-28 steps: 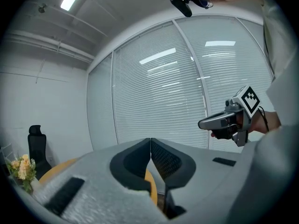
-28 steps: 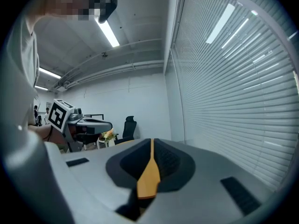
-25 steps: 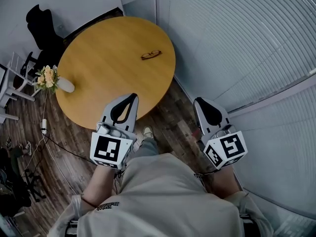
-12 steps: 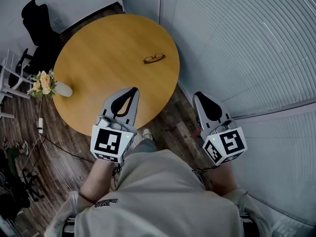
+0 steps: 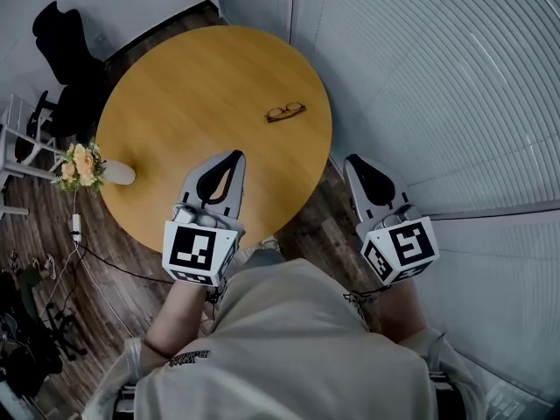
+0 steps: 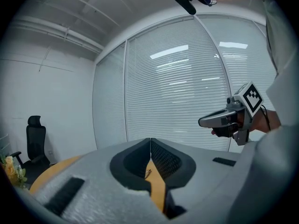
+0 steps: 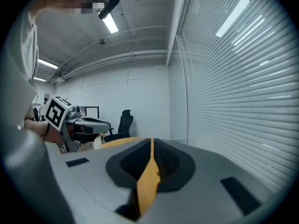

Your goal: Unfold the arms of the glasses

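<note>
The main danger is that the glasses (image 5: 285, 111) slide away or fall. They are light, they lie on a smooth round table (image 5: 175, 86), and they are not far from its edge on the window side. If a claw arrives with its jaws together and pushes them instead of gripping, they could move toward that edge. A second danger is the hinge: if one claw pulls an arm while the other does not hold the frame firmly, the frame may twist or slip out. A pinch on a lens could also mark it.

Both claws are closed and empty. The left claw (image 5: 236, 156) has its tips pressed together, and the right claw (image 5: 350, 160) looks the same, so in my judgement both must open before any grip.

The glasses lie ahead of both claws and well apart from them. They are beyond the left claw's tip and a little to its right, and ahead of the right claw and to its left. Whether the arms are folded is too small to tell.
</note>
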Action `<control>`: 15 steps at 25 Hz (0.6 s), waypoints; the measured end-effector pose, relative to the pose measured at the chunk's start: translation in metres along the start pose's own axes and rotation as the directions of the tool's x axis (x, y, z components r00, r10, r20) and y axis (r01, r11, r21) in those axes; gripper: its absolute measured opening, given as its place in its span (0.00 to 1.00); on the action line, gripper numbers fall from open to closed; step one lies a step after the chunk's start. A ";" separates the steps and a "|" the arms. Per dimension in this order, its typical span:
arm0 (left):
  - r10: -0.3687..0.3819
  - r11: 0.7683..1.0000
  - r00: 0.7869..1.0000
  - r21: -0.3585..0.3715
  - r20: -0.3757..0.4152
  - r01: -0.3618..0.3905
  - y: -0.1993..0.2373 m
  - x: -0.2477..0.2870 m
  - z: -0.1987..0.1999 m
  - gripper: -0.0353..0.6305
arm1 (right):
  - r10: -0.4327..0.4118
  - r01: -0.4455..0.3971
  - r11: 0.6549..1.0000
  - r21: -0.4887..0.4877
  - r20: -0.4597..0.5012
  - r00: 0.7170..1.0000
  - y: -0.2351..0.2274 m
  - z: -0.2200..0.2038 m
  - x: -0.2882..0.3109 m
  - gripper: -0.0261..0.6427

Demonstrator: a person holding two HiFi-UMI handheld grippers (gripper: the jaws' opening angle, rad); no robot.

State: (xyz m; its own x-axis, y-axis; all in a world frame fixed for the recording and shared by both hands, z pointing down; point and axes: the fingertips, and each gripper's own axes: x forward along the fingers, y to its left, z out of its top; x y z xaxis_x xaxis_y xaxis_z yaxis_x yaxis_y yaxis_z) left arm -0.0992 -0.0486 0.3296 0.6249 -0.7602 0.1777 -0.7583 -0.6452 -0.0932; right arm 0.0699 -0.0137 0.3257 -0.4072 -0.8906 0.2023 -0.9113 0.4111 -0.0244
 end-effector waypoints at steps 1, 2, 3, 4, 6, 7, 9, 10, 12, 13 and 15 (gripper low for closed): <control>0.004 1.000 1.000 -0.003 -0.001 -0.004 0.005 0.001 -0.001 0.09 | 0.003 -0.003 1.000 0.000 -0.001 1.000 0.001 0.001 0.006 0.10; 0.008 1.000 1.000 -0.006 0.000 -0.008 0.010 0.002 -0.001 0.09 | 0.006 -0.006 1.000 0.002 -0.002 1.000 0.001 0.002 0.012 0.10; 0.010 1.000 1.000 -0.009 0.001 -0.010 0.015 0.003 -0.002 0.09 | 0.007 -0.007 1.000 0.001 -0.002 1.000 0.002 0.004 0.017 0.10; 0.010 1.000 1.000 -0.011 0.001 -0.010 0.020 0.004 -0.003 0.09 | 0.007 -0.007 1.000 -0.002 -0.004 1.000 0.003 0.005 0.022 0.10; 0.004 1.000 1.000 -0.014 0.001 -0.004 0.027 0.005 -0.005 0.09 | 0.004 -0.005 1.000 -0.014 -0.011 1.000 0.007 0.006 0.030 0.10; -0.001 1.000 1.000 -0.016 0.001 0.001 0.029 0.005 -0.007 0.09 | 0.003 -0.003 1.000 -0.018 -0.015 1.000 0.008 0.005 0.033 0.10; -0.010 1.000 1.000 -0.020 0.000 0.010 0.032 0.006 -0.011 0.09 | -0.002 0.002 1.000 -0.019 -0.020 1.000 0.009 0.003 0.037 0.10; -0.015 1.000 1.000 -0.019 -0.002 0.015 0.033 0.008 -0.014 0.09 | -0.006 0.006 1.000 -0.017 -0.021 1.000 0.008 0.002 0.040 0.10; -0.026 1.000 1.000 -0.012 -0.009 0.026 0.039 0.011 -0.017 0.09 | -0.017 0.017 1.000 -0.011 -0.019 1.000 0.008 0.002 0.047 0.10; -0.030 0.999 0.999 -0.010 -0.012 0.030 0.043 0.012 -0.017 0.09 | -0.023 0.022 1.000 -0.010 -0.019 1.000 0.009 0.003 0.051 0.10; -0.036 0.999 0.999 -0.009 -0.012 0.036 0.050 0.014 -0.016 0.09 | -0.028 0.028 1.000 -0.011 -0.025 0.999 0.010 0.005 0.056 0.10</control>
State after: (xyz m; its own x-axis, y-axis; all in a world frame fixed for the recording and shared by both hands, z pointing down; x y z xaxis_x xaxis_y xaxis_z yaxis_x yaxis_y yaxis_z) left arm -0.1313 -0.0902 0.3430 0.6493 -0.7356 0.1932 -0.7372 -0.6712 -0.0780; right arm 0.0375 -0.0609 0.3317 -0.3795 -0.8968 0.2275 -0.9217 0.3879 -0.0080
